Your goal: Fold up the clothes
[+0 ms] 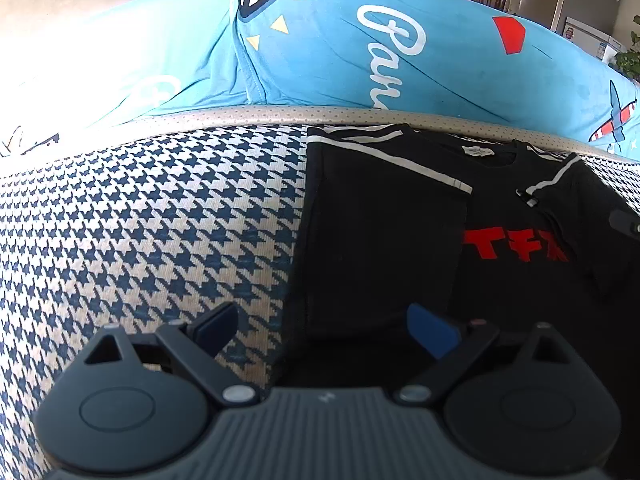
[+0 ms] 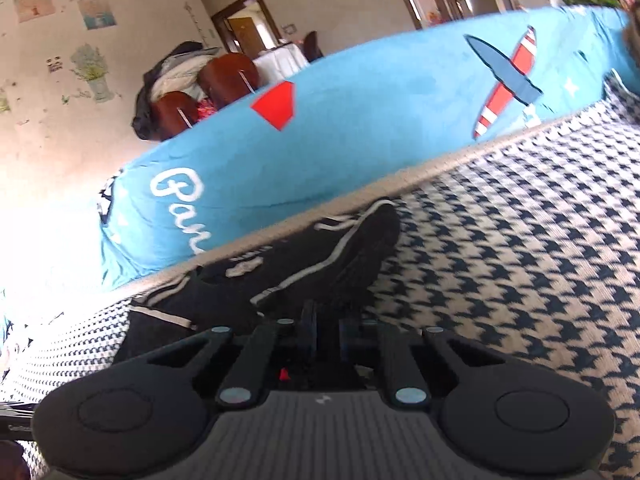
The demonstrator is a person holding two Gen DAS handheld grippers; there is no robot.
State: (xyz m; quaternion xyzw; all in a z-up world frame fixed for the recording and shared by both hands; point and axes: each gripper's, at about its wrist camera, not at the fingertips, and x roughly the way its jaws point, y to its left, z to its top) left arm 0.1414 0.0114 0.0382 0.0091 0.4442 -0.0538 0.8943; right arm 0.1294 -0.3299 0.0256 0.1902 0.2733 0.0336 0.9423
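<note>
A black T-shirt (image 1: 500, 216) lies flat on a houndstooth cover (image 1: 160, 220), blue-black and cream, filling the centre and right of the left wrist view. Red letters cross its chest, white stripes run along the shoulders, and a small white label sits at the neck. Its left side is folded inward, forming a straight vertical edge down the middle of the frame.

The left gripper (image 1: 326, 330) sits at the bottom centre of that view, its jaws spread wide and holding nothing. One blue-padded finger is over the houndstooth cover, the other over the shirt's folded panel.

In the right wrist view, the right gripper (image 2: 326, 326) is at bottom centre with its jaws drawn close together, pinching black fabric of the shirt (image 2: 320, 264). The shirt bunches and rises ahead of the fingers towards the frame's centre, its white stripe curving upward.

Behind the cover, a bright blue cushion (image 1: 340, 48) with white script, red shapes and an aeroplane print spans the upper part of both views.
</note>
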